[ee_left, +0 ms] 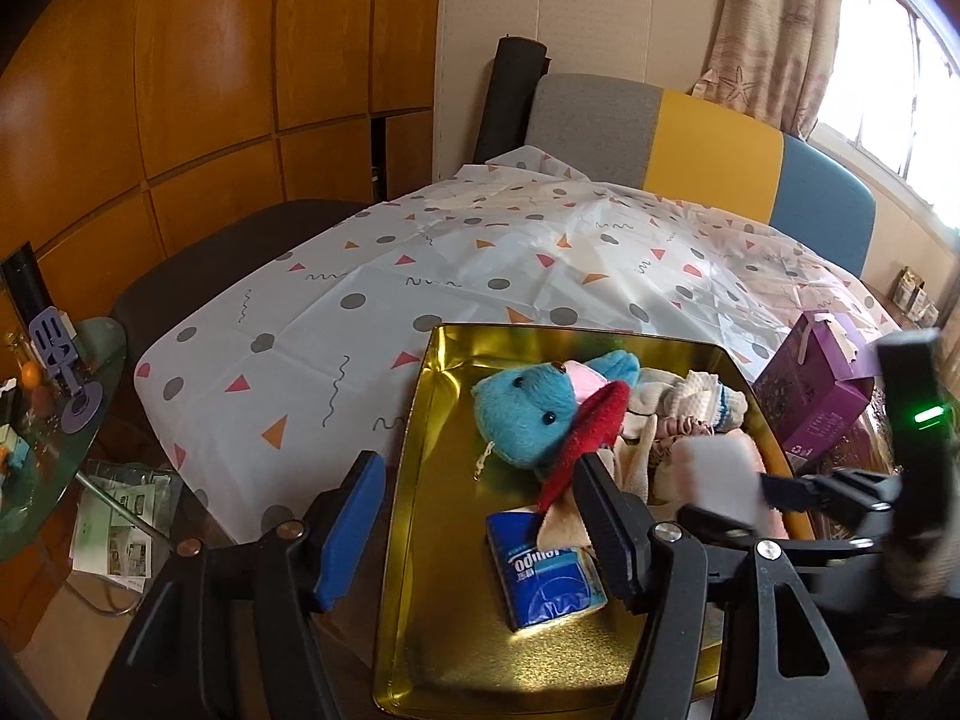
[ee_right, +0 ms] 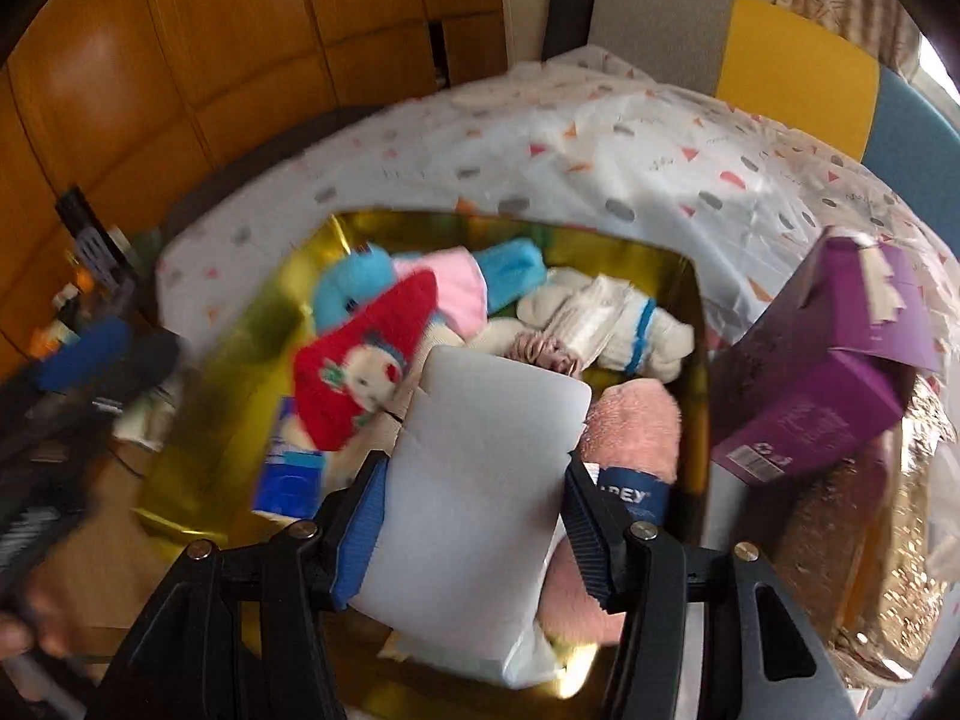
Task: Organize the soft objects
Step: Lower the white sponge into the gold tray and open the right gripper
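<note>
A gold tray (ee_left: 420,510) (ee_right: 240,324) holds soft things: a blue plush bear (ee_left: 525,414) (ee_right: 360,288), a red sock (ee_left: 591,426) (ee_right: 360,372), white socks (ee_left: 702,396) (ee_right: 630,324), a blue tissue pack (ee_left: 546,576) (ee_right: 288,468) and a pink towel roll (ee_right: 636,426). My right gripper (ee_right: 471,498) is shut on a white sponge block (ee_right: 480,480) (ee_left: 720,474) above the tray's near right side. My left gripper (ee_left: 480,510) is open and empty over the tray's near left part, its right finger beside the red sock.
The tray sits on a table with a patterned white cloth (ee_left: 360,300). A purple box (ee_left: 816,396) (ee_right: 822,384) stands just right of the tray. Chairs (ee_left: 708,144) stand behind the table. A glass side table (ee_left: 54,420) with clutter is at far left.
</note>
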A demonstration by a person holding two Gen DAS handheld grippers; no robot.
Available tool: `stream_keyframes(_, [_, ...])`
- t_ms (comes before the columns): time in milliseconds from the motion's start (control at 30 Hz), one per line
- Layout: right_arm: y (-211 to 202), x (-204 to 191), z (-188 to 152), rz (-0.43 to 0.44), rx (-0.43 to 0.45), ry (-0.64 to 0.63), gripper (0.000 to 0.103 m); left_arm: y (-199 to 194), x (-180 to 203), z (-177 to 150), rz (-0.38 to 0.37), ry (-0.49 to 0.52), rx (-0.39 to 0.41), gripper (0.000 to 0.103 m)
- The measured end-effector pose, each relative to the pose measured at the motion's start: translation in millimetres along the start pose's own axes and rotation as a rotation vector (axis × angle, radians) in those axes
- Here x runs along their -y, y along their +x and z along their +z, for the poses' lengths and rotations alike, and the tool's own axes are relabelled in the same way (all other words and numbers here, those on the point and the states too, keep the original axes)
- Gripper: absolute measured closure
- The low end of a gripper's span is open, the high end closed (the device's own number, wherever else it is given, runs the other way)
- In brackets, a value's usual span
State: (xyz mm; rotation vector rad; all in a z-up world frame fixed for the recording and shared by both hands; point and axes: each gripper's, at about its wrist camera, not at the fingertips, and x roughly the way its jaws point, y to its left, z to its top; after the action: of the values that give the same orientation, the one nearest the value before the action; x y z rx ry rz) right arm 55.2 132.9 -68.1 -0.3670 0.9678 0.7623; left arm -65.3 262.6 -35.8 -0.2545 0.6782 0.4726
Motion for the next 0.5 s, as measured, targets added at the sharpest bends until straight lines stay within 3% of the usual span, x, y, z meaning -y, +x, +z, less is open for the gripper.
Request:
stream_keyframes(200, [25, 9, 2, -0.070, -0.023, 0.019, 0.045, 0, -1, 1, 0.007, -0.001, 0.000, 0.032])
stream_keyframes(500, [5, 15, -6, 0.005, 0.050, 0.083, 0.039, -5, 3, -1, 0.018, 0.000, 0.008, 0.024])
